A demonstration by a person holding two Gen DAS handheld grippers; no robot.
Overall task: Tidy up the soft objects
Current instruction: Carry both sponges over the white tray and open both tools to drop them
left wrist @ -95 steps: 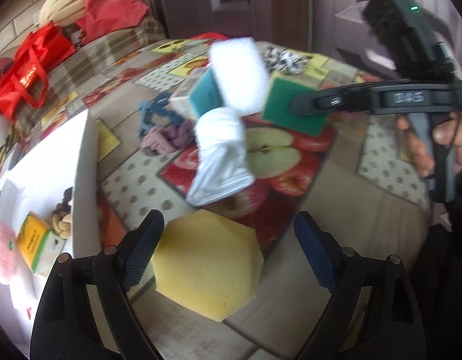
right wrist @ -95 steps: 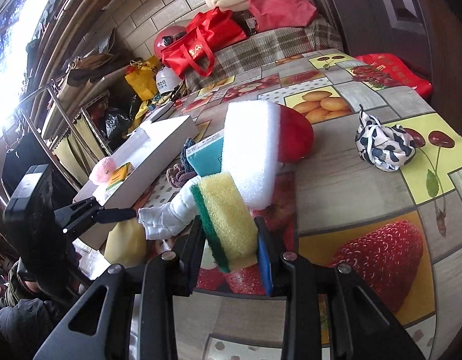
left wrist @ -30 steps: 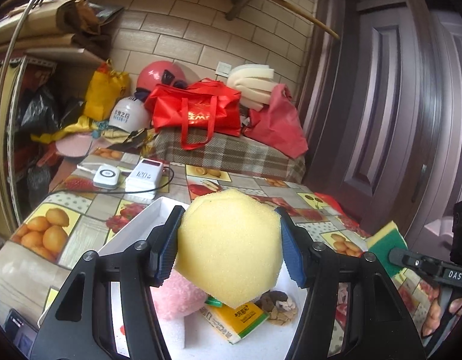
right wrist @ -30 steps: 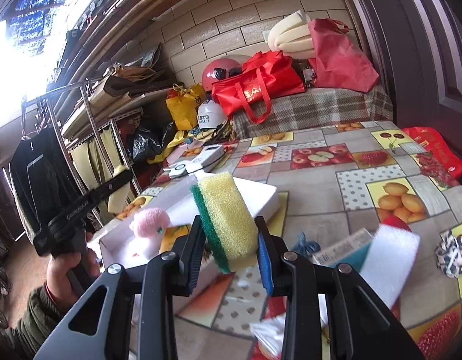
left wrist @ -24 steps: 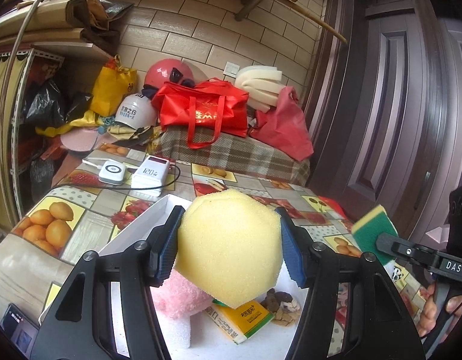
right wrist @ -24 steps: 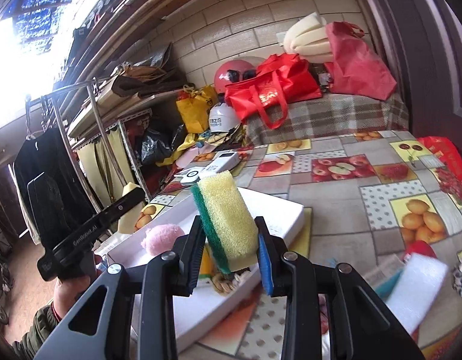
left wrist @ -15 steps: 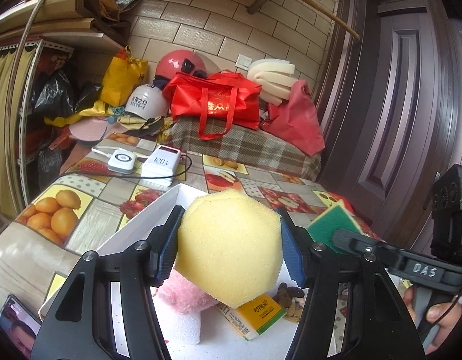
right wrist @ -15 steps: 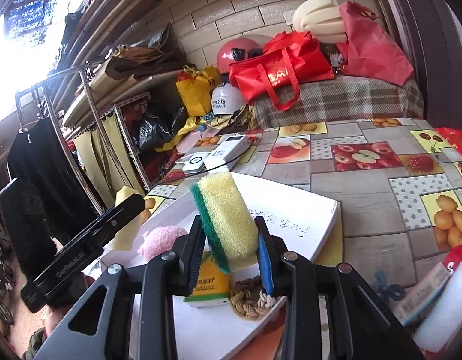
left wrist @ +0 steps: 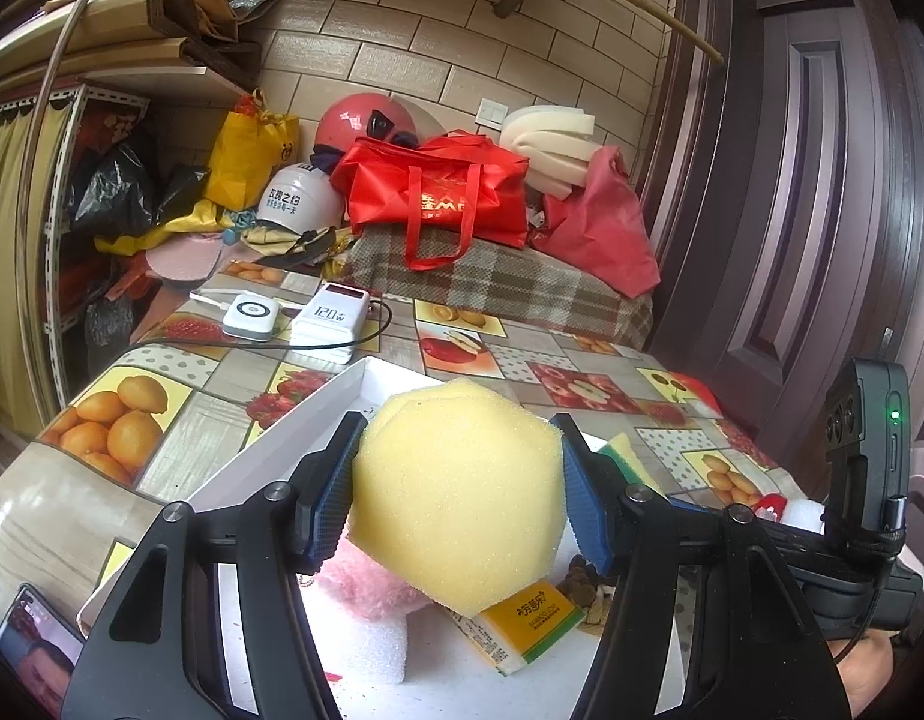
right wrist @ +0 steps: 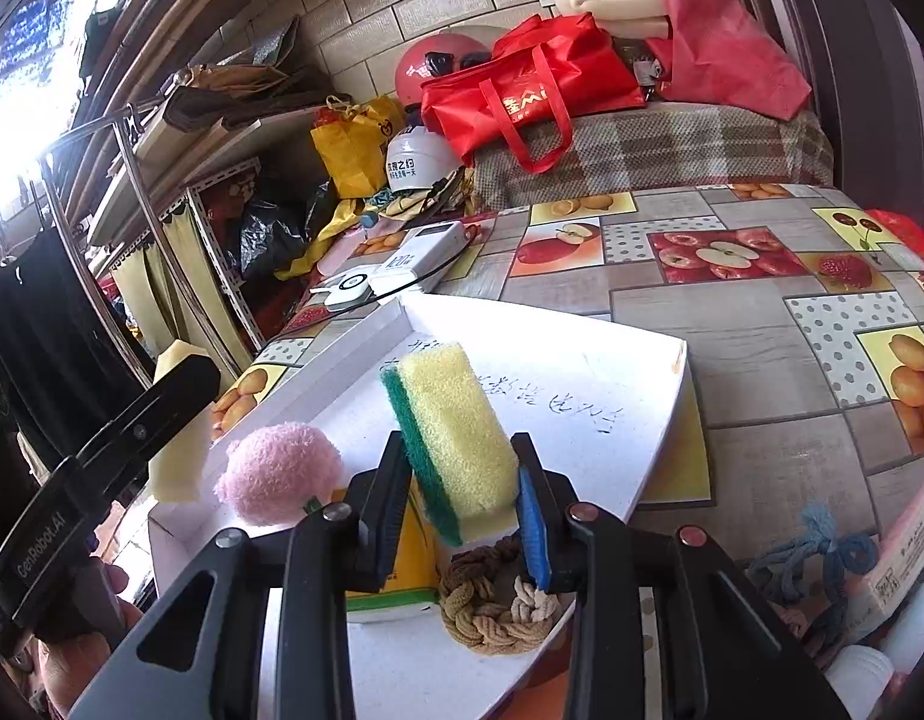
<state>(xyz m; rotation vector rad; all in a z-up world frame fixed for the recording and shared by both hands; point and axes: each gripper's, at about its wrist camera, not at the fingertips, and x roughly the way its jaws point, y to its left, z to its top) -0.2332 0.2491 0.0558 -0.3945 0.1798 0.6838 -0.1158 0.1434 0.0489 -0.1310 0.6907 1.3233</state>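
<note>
Sponges fill both grippers above the white tray [right wrist: 588, 360], and the coming move turns on what lies straight below each one. On the left, the left gripper [left wrist: 456, 498] has a yellow hexagonal sponge [left wrist: 456, 492] between its pads; its jaws are just beginning to open, though the pads look to be touching the sponge's sides. Directly under it sit a pink plush ball [left wrist: 366, 585] and a yellow packet [left wrist: 525, 615], so a drop here would likely land on top of them and not on bare tray floor. Further right, the right gripper [right wrist: 459, 498] pinches a yellow-and-green scouring sponge [right wrist: 453, 438] nearly shut, though its jaws too are starting to ease apart. That sponge stands on end, long axis running up and away from the fingers, green face to the left. A braided rope knot [right wrist: 492, 612] lies just beneath its lower end, while open tray floor stretches beyond, which I judge the better landing spot. Off the tray to the right, a blue rope toy [right wrist: 822, 552] waits on the fruit-print tablecloth [right wrist: 762, 300].
</note>
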